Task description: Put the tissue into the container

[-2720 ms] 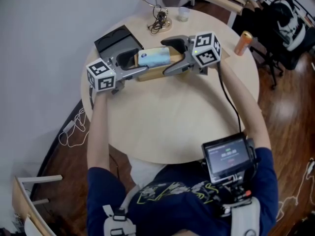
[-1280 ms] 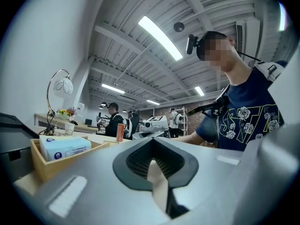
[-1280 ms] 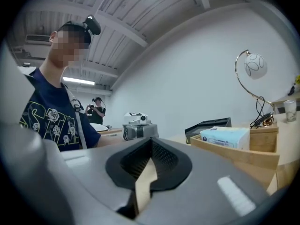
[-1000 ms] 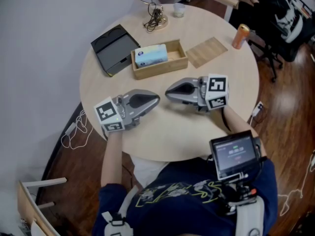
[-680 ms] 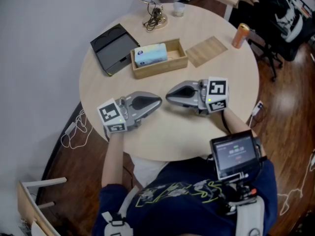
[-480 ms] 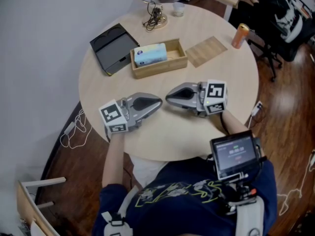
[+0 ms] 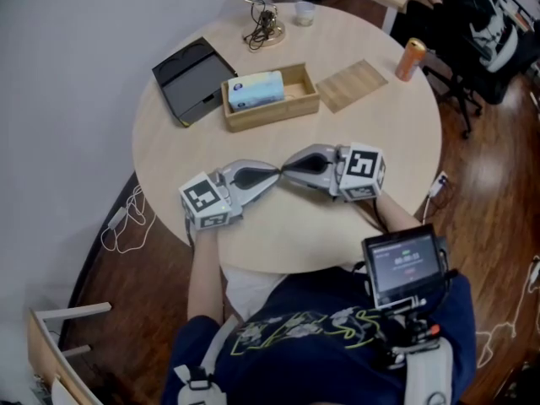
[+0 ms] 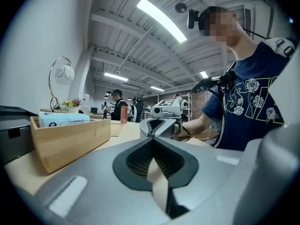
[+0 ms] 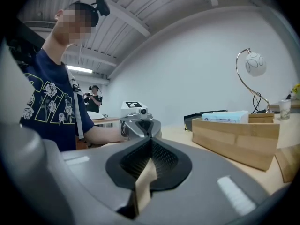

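The pale blue tissue pack lies in the left half of the open wooden box at the far side of the round table. Both grippers rest low over the near middle of the table, well short of the box. My left gripper and right gripper point at each other, tips almost touching, both shut with nothing in them. The left gripper view has the box and pack at left, beyond its shut tips. In the right gripper view the box and pack sit at right.
A black tray lies left of the box and a thin wooden board right of it. An orange can stands near the right rim. A lamp and a small cup stand at the far edge.
Both grippers have drawn back from the box, leaving the tissue pack in it. Over the last second they sank toward the table and their tips came together.
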